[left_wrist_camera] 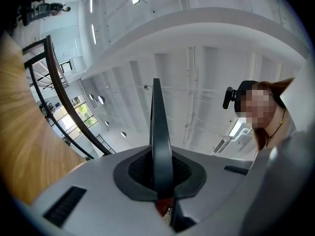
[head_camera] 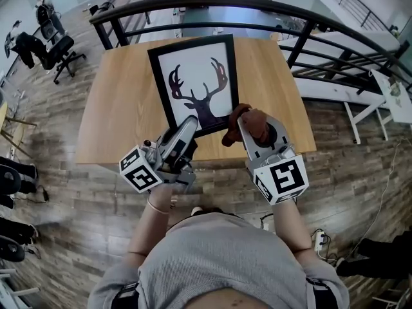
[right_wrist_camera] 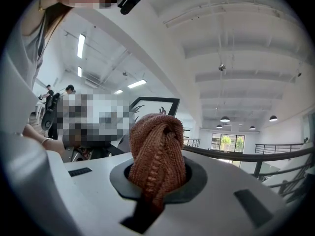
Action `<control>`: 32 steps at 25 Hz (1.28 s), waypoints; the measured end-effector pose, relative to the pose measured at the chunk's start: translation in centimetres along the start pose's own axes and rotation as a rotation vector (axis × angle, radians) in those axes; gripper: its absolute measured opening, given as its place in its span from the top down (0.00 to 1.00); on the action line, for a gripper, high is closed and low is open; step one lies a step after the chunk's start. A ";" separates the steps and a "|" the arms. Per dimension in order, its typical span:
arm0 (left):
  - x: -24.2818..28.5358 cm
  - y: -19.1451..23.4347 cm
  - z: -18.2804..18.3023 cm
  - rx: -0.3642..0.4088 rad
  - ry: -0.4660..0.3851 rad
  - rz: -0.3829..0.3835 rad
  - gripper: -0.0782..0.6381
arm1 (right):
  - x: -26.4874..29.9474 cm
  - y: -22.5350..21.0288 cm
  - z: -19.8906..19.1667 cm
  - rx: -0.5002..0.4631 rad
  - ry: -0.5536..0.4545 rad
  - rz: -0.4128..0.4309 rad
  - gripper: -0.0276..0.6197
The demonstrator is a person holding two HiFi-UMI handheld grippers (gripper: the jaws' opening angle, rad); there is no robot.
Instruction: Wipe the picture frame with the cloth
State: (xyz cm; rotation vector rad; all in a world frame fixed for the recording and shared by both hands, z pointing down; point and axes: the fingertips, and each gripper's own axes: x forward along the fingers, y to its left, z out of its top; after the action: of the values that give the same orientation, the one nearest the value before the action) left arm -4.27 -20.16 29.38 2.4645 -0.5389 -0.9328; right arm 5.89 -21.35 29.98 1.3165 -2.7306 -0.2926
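The black rectangular picture frame point(head_camera: 196, 85) with its deer print tilts up over the light wooden table point(head_camera: 122, 108), lower edge clamped in the left gripper point(head_camera: 188, 126), while just right of it the right gripper point(head_camera: 248, 132) pinches a bunched rust-brown knitted cloth point(right_wrist_camera: 157, 156) near the frame's lower corner.

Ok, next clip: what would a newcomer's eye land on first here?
The black picture frame with its deer silhouette stands out at the middle of the wooden table, its near edge pinched in the left gripper. Next comes the rust-brown knitted cloth, bunched in the right gripper beside the frame's near right corner.
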 end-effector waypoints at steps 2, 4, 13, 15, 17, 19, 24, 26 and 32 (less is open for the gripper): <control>0.0 0.1 0.0 -0.003 -0.002 0.002 0.86 | -0.1 0.1 -0.2 0.000 0.008 0.003 0.89; 0.1 0.2 -0.1 -0.003 -0.001 0.006 0.86 | -0.2 0.2 -0.6 0.002 0.018 0.006 0.89; 0.1 0.5 -0.2 0.002 0.003 0.017 0.86 | -0.4 0.6 -1.8 0.017 0.038 0.022 0.89; 0.1 0.3 -0.1 0.004 0.001 0.018 0.86 | -0.6 0.6 -1.7 0.024 0.041 0.019 0.89; 0.2 0.1 0.0 0.005 0.001 0.021 0.86 | -0.9 0.7 -1.8 0.029 0.048 0.022 0.89; 0.2 0.0 0.0 0.001 0.000 0.024 0.86 | -1.2 0.8 -1.9 0.035 0.057 0.026 0.89; -0.3 2.0 -0.9 -0.067 -0.004 0.090 0.86 | -2.2 0.3 -1.9 0.127 0.017 0.053 0.89; -0.9 3.2 -1.4 -0.109 -0.004 0.118 0.86 | -2.5 -0.2 -1.5 0.169 -0.008 0.046 0.89; -6.0 5.7 -3.0 -0.243 -0.018 0.167 0.86 | -2.7 2.0 -0.8 0.179 -0.029 0.022 0.89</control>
State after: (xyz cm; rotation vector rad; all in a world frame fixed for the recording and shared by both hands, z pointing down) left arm -7.51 -21.08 37.52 2.1612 -0.5903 -0.8967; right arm 6.19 -18.16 31.20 1.3313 -2.8504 -0.0668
